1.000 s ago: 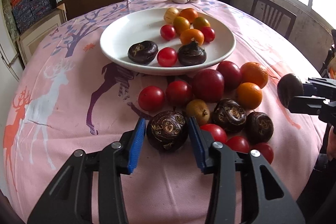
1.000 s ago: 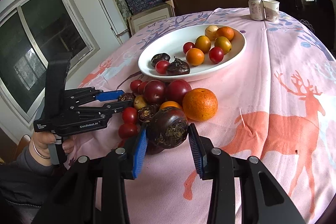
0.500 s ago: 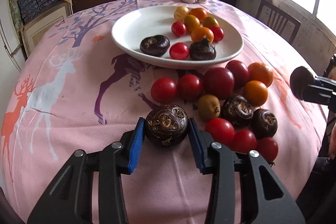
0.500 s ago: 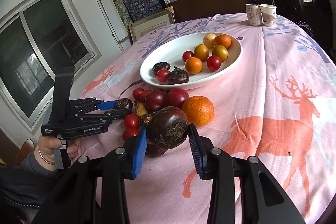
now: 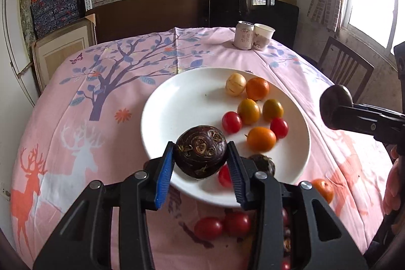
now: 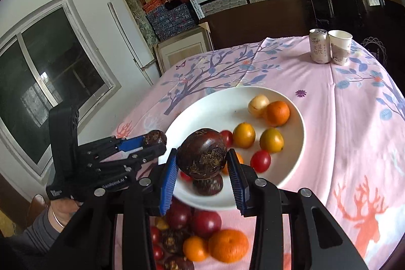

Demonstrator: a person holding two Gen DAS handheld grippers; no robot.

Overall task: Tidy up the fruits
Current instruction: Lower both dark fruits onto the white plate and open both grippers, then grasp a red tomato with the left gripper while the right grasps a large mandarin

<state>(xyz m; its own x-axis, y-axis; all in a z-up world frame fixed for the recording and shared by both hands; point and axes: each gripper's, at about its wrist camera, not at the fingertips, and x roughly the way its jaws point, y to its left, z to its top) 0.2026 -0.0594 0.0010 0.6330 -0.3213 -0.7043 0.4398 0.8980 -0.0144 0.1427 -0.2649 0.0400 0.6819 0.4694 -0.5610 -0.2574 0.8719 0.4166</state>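
left tongs (image 5: 201,166) clenched on a dark purple fruit (image 5: 200,151), held over the near rim of the white plate (image 5: 177,103). right tongs (image 6: 201,168) clenched on a second dark fruit (image 6: 201,153), also above the plate. small oranges and tomatoes lie on the plate; more fruit sits on the bench (image 5: 76,143) nearer the camera.

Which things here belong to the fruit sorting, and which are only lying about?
Belong to the job:
- left gripper, shut on a dark round fruit
- right gripper, shut on another dark fruit
- white plate with small fruits
- loose fruits on the cloth

Lying about:
- drink can
- paper cup
- wooden chair
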